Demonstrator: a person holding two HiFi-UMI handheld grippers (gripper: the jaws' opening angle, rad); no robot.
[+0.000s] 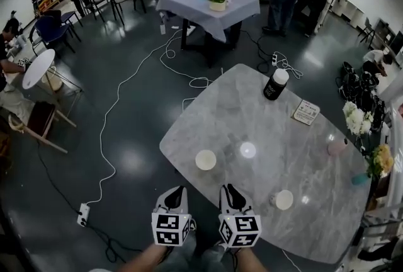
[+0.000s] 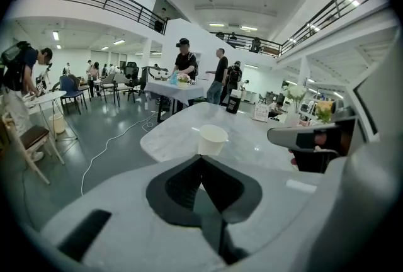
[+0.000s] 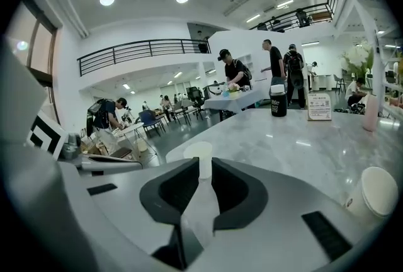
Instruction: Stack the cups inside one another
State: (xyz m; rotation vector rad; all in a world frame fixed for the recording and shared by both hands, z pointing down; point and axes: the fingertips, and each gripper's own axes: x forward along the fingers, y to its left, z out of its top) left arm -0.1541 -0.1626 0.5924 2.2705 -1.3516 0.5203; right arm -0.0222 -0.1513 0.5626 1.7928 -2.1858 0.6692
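While the left hand-held gripper (image 1: 181, 189) and right hand-held gripper (image 1: 227, 188) hang closed and empty just short of the white paper cup (image 1: 205, 159), open one wide first; pinch that cup's rim gently.

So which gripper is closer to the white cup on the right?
Right. The right gripper sits just left of that cup; the left gripper is farther left, beyond it.

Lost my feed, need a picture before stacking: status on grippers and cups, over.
Left gripper, right gripper shut, empty. One white cup upright ahead, second cup on its side at right, unstacked. Black bottle and card beyond, not in the way.
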